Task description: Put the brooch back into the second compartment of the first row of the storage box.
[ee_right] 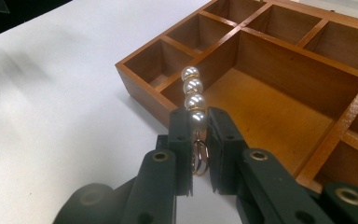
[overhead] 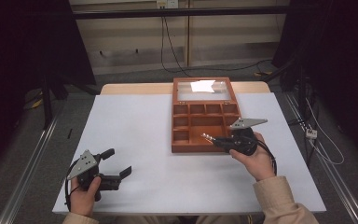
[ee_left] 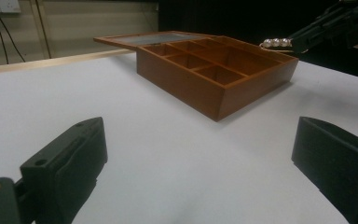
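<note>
Pearls, 4 in a short string (ee_right: 193, 95) with gold rings at one end, sit clamped between the narrow jaws of the right gripper (ee_right: 196, 122), poised over the near rim of the wooden box (overhead: 179, 147). That box, its glass lid (overhead: 203, 87) lying open, stands by the table's (overhead: 135, 121) far edge, right of centre. Near the table's near left corner, the left gripper (overhead: 119, 162) hangs with jaws wide apart, gripping nothing.
</note>
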The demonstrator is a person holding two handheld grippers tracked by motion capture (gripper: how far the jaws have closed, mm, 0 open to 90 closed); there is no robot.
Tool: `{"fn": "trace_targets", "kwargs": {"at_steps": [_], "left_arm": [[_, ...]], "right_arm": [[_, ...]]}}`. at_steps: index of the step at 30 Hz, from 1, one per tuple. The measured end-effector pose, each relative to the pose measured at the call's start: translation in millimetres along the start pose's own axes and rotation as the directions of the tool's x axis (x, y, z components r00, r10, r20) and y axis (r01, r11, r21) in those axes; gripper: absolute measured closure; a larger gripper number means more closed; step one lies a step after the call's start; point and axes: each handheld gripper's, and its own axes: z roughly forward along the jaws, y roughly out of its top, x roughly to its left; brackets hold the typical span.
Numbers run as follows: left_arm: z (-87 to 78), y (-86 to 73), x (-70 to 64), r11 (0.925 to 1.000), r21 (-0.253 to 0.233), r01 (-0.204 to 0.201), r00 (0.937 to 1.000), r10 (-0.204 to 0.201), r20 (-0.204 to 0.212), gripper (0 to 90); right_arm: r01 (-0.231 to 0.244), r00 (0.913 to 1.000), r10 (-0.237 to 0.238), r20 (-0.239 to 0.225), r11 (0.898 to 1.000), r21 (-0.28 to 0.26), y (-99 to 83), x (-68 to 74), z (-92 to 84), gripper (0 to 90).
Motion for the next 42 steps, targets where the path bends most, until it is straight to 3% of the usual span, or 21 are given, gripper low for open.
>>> {"fn": "trace_targets", "kwargs": {"at_steps": [27, 42], "left_arm": [[0.1, -0.3, 0.8, 0.9999, -0.004, 0.009, 0.9999, -0.009, 0.005, 3.3], [0.3, -0.2, 1.2, 0.9999, -0.006, 0.009, 0.9999, -0.009, 0.007, 3.3]], "right_arm": [[0.019, 0.9995, -0.018, 0.024, 1.0, -0.008, 41.6, -13.3, 15.4, 81.0], [0.018, 0.9992, -0.018, 0.037, 1.0, -0.004, 50.8, -21.8, 31.9, 81.0]]}}
